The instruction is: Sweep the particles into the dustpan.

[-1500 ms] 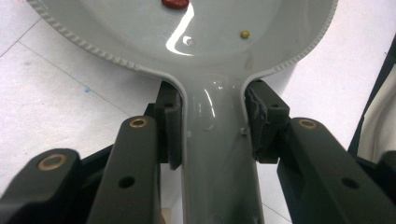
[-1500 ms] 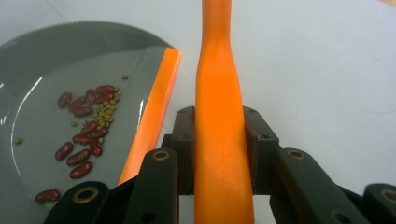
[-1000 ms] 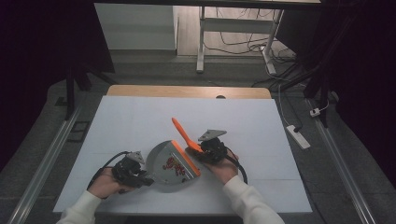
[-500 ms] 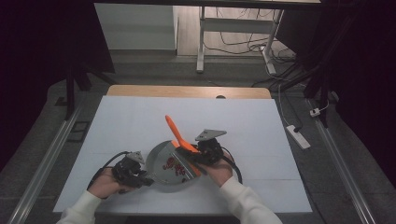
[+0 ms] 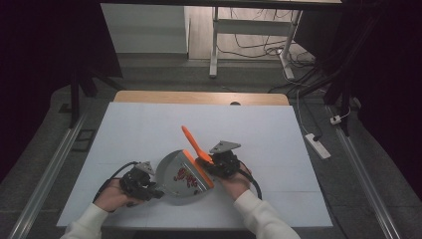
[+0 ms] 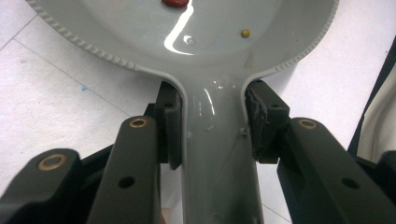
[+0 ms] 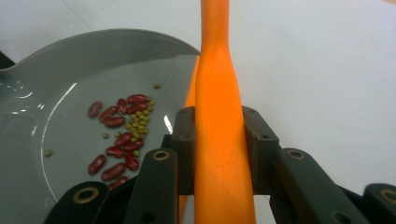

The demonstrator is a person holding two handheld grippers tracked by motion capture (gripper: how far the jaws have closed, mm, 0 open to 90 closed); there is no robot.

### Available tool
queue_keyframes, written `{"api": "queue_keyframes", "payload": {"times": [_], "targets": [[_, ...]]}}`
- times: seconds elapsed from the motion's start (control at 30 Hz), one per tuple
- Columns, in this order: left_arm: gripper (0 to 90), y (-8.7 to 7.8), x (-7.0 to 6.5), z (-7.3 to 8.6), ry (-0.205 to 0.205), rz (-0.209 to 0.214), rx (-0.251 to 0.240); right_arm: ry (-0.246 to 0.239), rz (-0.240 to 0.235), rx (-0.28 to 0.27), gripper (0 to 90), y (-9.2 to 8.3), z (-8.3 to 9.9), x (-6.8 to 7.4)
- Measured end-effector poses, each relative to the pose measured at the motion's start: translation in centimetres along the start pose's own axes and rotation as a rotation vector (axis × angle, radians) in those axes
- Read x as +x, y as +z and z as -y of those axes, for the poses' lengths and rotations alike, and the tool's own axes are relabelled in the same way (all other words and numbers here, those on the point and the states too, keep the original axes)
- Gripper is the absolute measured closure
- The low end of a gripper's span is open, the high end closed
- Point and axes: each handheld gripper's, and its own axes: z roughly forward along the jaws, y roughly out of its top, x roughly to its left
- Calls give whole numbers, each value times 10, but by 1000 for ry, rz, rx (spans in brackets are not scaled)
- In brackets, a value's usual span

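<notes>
L gripper [image 6: 212, 135] clamps grey dustpan [image 5: 181, 175] handle, R gripper [image 7: 219, 135] grips orange brush [image 5: 196, 152]; a hard sweep could flick beans [image 7: 121, 135] off the pan

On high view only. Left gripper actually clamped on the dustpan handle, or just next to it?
Observer: Clamped. In the left gripper view both pads of the left gripper press the sides of the grey dustpan handle, just below the pan.
Operator: And the right gripper?
Observer: The right gripper is shut on the orange brush handle, pads on both sides.
Operator: What's the red stuff in the pan?
Observer: Red kidney beans mixed with small green beans, piled together in the pan.
</notes>
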Motion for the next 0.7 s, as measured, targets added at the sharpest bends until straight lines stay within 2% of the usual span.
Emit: {"api": "queue_keyframes", "payload": {"times": [0.1, 0.23, 0.3, 0.33, 0.4, 0.47, 0.6, 0.7], "targets": [[621, 0, 0, 0, 0, -1, 2, 4, 0, -15, 700, 2, 0, 6], [621, 1, 0, 0, -1, 0, 2, 92, -109, -60, 700, 0, -3, 8], [621, 1, 0, 0, 0, 0, 2, 115, -150, -73, 700, -1, -5, 9], [621, 0, 0, 0, 0, 0, 1, 117, -153, -85, 700, -3, -7, 9], [621, 0, 0, 0, 0, 0, 1, 98, -117, -108, 700, -7, -8, 6], [621, 0, 0, 0, 0, 0, 0, 98, -105, -111, 700, -9, -8, 3], [621, 0, 0, 0, -1, -1, -6, 135, -70, -109, 700, -16, -5, -17], [621, -2, 1, 1, -5, 3, -26, 131, -56, -110, 700, -18, -4, -23]]}}
